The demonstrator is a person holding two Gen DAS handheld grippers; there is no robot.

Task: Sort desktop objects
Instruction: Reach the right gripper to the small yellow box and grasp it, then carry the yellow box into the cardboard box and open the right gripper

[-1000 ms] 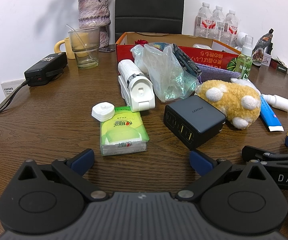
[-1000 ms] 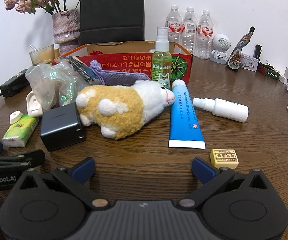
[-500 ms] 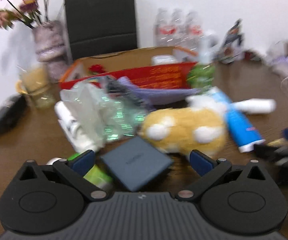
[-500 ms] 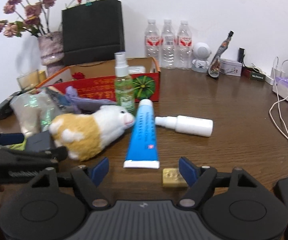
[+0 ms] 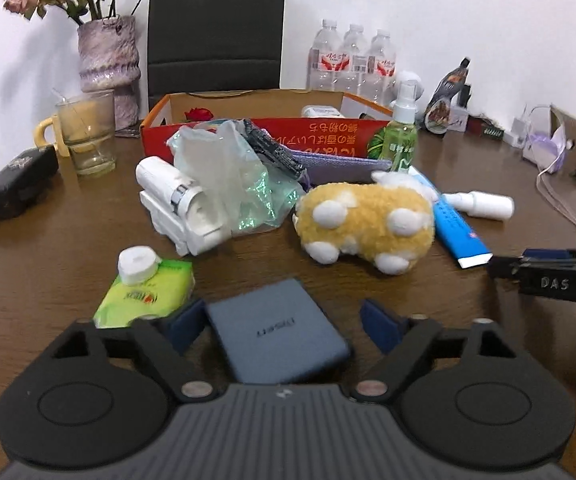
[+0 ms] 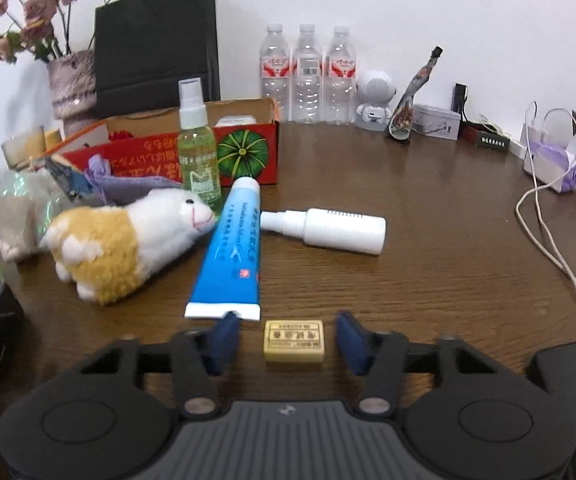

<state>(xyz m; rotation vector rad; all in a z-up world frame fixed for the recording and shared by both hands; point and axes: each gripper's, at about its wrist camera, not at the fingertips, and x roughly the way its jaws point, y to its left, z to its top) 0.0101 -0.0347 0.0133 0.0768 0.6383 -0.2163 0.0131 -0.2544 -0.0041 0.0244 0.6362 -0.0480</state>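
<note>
Left gripper [image 5: 282,322] fingers spread wide, straddling charger [image 5: 278,336] for pickup; right gripper [image 6: 288,338] open, bracketing eraser [image 6: 293,341] on bench [image 6: 427,280].

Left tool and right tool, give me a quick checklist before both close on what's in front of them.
1. Left tool open: ok.
2. Charger block lies between its fingers: ok, though turned at an angle.
3. Tissue pack clear of the left finger: not ok, it sits right beside it.
4. Right tool open: ok.
5. Small yellow eraser centred between its fingers: ok.
6. Blue tube clear of the right tool's left finger: not ok, the tube's end looks to touch the fingertip.
</note>
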